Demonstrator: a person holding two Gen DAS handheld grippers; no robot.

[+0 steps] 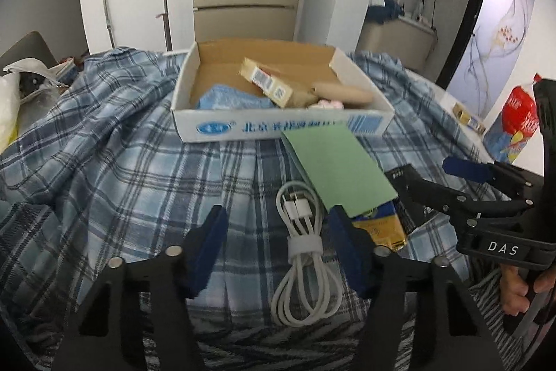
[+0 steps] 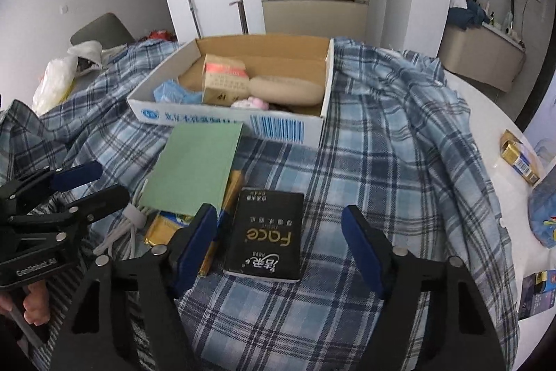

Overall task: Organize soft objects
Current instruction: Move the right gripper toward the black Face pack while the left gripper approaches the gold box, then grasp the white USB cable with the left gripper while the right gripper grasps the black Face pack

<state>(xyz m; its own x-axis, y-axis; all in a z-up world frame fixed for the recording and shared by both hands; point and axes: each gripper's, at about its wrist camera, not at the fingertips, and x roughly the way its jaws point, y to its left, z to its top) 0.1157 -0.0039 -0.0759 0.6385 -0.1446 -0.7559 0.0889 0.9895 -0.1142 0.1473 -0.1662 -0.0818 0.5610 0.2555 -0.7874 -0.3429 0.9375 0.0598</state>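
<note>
Left claw (image 1: 278, 244) open, straddling white cable (image 1: 300, 252). Right claw (image 2: 283, 242) open around black tissue pack (image 2: 266, 233), probably not touching. Both on plaid cloth (image 2: 382, 145).

A coiled white charging cable (image 1: 305, 246), bound by a white strap, lies flat on the blue plaid cloth (image 1: 121, 145). Just beside it, a green notebook (image 1: 338, 167) rests tilted over a yellow packet (image 1: 380, 226). A black "Face" tissue pack (image 2: 266, 235) lies flat nearby. Behind them stands an open cardboard box (image 1: 278, 127) holding a blue bag (image 1: 226, 98) and small cartons.
</note>
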